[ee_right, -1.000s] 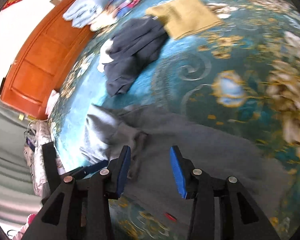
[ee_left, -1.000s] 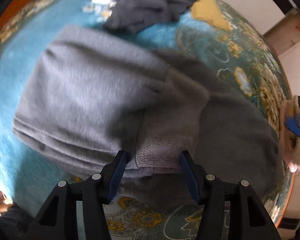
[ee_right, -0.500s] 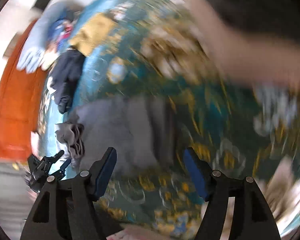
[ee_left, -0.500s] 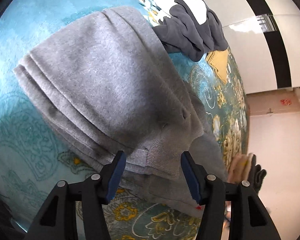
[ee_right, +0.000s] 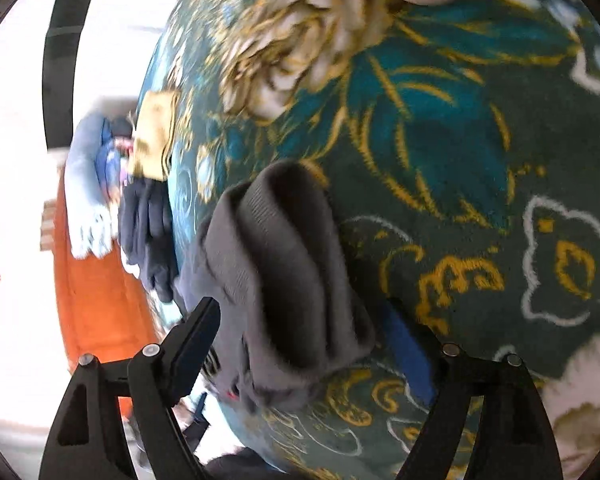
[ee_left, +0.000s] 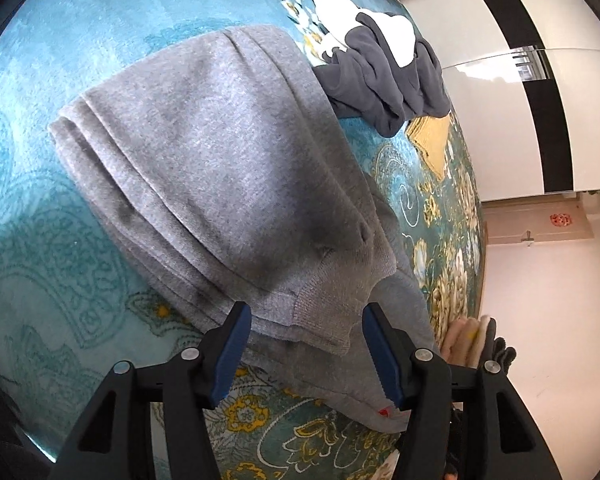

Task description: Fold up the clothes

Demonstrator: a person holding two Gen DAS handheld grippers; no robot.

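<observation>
The grey sweater [ee_left: 220,168] lies partly folded on the teal floral bedspread [ee_left: 60,260], a thick stack of layers whose long axis runs from the far left of the left wrist view toward the near right, ending in a ribbed hem [ee_left: 320,312]. That hem sits right between the tips of the left gripper [ee_left: 306,354], whose blue-padded fingers are spread wide on either side of it without pinching; the ribbed edge is just ahead of the fingers, so this is the nearer tool for that end of the stack. A flatter part of the same sweater runs underneath toward the right edge of the bed. In the blurred right wrist view, a rolled ribbed cuff or sleeve end [ee_right: 276,264] of grey knit lies between the fingers of the right gripper [ee_right: 300,340], which also stand well apart; whether either pad touches the cloth I cannot tell. The sleeve's length runs away from that gripper, so closing on it would likely take the end nearest the fingers. Beyond the sweater lie a dark navy garment with white patches [ee_left: 380,68], touching the sweater's far edge, then a folded mustard-yellow cloth [ee_left: 432,140]. An orange wooden headboard [ee_right: 96,304] stands at the far side.
</observation>
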